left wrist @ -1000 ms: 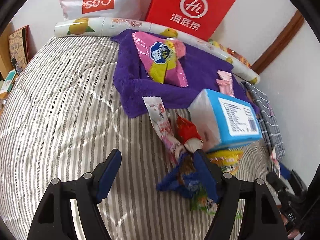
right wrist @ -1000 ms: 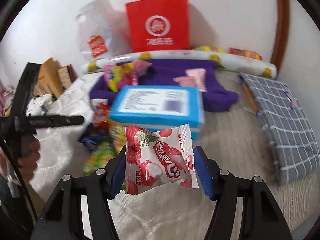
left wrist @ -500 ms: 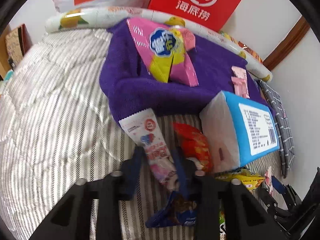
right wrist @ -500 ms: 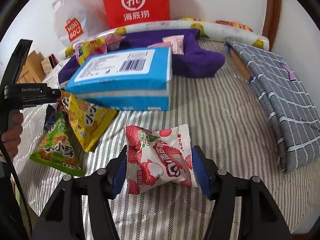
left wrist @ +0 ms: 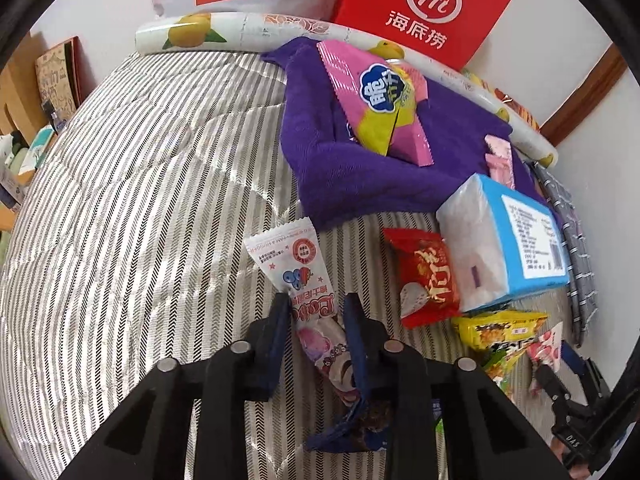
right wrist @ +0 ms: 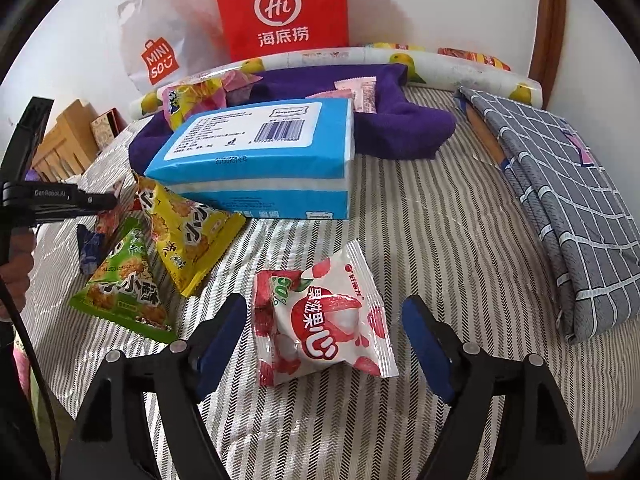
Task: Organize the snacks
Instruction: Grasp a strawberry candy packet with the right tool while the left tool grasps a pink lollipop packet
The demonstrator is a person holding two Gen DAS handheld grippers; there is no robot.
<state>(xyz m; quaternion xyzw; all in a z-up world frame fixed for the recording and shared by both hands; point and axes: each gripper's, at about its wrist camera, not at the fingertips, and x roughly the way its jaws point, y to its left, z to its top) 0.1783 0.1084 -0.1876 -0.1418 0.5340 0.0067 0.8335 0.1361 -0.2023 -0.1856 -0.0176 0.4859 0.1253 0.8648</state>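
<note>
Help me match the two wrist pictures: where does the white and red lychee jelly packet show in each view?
Left wrist view: the white and red lychee jelly packet is small at the far lower right, beside the yellow snack bag.
Right wrist view: it lies low in the centre on the striped quilt, between the right gripper fingers, untouched.
Shared landmark: the blue tissue pack.

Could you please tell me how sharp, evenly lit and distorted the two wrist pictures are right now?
Left wrist view: sharp in the middle, the long pink-and-white wrapper legible, the striped cover bulging with fisheye curvature, corners black. Right wrist view: soft even daylight, faint glare on the lychee packet, barcode on the blue tissue pack crisp, the rolled mat bowed at the top.
</note>
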